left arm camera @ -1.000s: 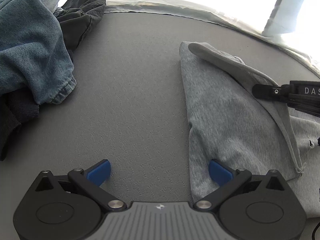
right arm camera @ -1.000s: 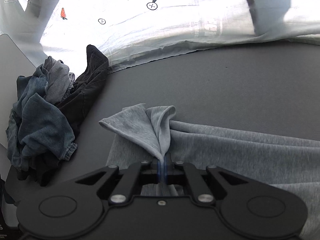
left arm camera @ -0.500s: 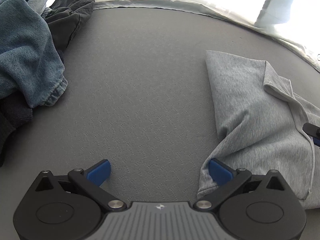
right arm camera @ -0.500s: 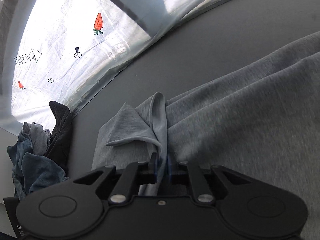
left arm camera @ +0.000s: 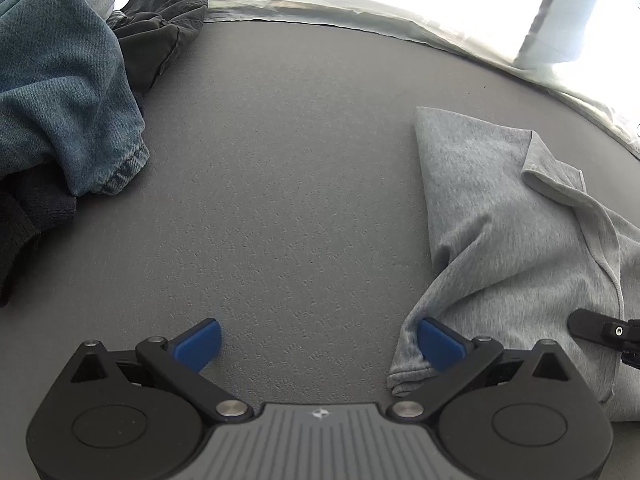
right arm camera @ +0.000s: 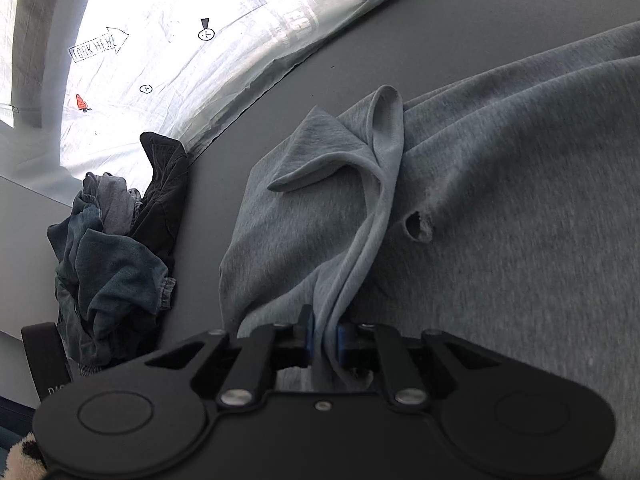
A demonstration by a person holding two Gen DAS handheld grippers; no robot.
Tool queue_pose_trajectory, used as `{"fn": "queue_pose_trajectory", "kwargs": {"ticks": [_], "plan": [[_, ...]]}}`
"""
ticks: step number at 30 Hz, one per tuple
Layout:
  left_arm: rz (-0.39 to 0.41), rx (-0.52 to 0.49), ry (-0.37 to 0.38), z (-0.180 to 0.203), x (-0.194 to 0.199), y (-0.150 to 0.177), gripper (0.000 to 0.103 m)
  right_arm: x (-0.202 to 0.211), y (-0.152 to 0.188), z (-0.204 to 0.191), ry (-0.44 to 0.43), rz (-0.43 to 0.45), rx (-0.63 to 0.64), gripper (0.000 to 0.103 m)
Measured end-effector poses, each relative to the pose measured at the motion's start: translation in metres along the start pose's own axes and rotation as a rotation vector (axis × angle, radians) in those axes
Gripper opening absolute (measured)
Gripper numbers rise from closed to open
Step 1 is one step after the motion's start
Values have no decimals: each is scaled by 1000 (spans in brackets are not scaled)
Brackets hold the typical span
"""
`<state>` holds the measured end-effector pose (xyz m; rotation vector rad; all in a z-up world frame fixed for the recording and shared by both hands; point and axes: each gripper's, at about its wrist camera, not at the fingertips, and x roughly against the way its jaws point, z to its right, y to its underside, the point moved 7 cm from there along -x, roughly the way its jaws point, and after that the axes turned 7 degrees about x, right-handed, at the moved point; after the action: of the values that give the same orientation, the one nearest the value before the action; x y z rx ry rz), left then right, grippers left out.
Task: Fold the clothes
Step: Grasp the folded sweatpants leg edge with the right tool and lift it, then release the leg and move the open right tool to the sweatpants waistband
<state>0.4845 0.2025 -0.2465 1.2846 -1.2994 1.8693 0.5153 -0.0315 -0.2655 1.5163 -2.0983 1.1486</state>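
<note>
A light grey garment (left arm camera: 500, 240) lies on the dark grey table at the right of the left wrist view. My left gripper (left arm camera: 316, 340) stands open low over the table; its right blue pad (left arm camera: 438, 340) touches the garment's near-left corner and the left pad rests over bare table. In the right wrist view my right gripper (right arm camera: 325, 336) is closing its jaws on a bunched hem of the grey garment (right arm camera: 500, 200), and the cloth is pinched between the blue pads. A folded flap (right arm camera: 320, 152) rises from that grip. The right gripper's tip (left arm camera: 600, 330) shows at the far right.
A pile of jeans (left arm camera: 60, 92) and a black garment (left arm camera: 160, 36) lies at the table's left; the same pile (right arm camera: 116, 264) shows at the left of the right wrist view. A white printed sheet (right arm camera: 180, 60) hangs behind the table's far edge. A small hole (right arm camera: 418, 228) marks the grey cloth.
The right gripper has moved right and rolled, dragging the grey hem with it, so the garment's fold now lies flatter and further right. The left gripper stayed put and open.
</note>
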Motion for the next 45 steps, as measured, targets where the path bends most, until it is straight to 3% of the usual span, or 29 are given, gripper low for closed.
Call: {"fn": "queue_pose_trajectory", "kwargs": {"ticks": [3, 7, 9, 11, 14, 17, 19, 21, 24, 26, 28, 33, 38, 41, 43, 45], "plan": [[-62, -8, 51, 1, 5, 6, 103, 17, -1, -7, 2, 68, 40, 6], [-13, 11, 135, -3, 27, 6, 103, 57, -8, -12, -26, 163, 55, 5], [-1, 14, 132, -6, 32, 5, 103, 75, -5, -3, -20, 194, 24, 5], [4, 25, 124, -6, 34, 4, 103, 79, 3, 13, 28, 176, -3, 5], [0, 24, 136, 0, 31, 1, 103, 69, 18, 38, 178, 90, 23, 7], [-5, -44, 133, 17, 27, -1, 103, 70, 24, 44, 275, 75, 66, 28], [0, -110, 123, 30, 25, -3, 103, 78, 19, 37, 327, 114, 143, 67], [8, -164, 113, 42, 21, -6, 103, 88, 11, 29, 402, 162, 244, 72], [-4, -201, 99, 54, 10, -9, 103, 92, 2, 21, 521, 205, 402, 94], [-16, -210, 94, 61, 3, -12, 103, 80, -6, 20, 603, 185, 533, 96], [-21, -219, 86, 65, -3, -12, 103, 67, -11, 23, 630, 148, 608, 96], [-6, -233, 18, 70, -21, -31, 103, 33, -21, 30, 665, 112, 699, 96], [-31, -231, 11, 74, -35, -36, 103, 4, -37, 28, 655, 105, 792, 96], [-37, -176, 37, 69, -37, -36, 103, -5, -50, 28, 671, 125, 850, 96], [-39, -163, 50, 66, -37, -35, 103, -3, -65, 35, 698, 162, 804, 96], [-27, -165, 46, 67, -36, -34, 103, 10, -80, 58, 728, 208, 615, 96]]}}
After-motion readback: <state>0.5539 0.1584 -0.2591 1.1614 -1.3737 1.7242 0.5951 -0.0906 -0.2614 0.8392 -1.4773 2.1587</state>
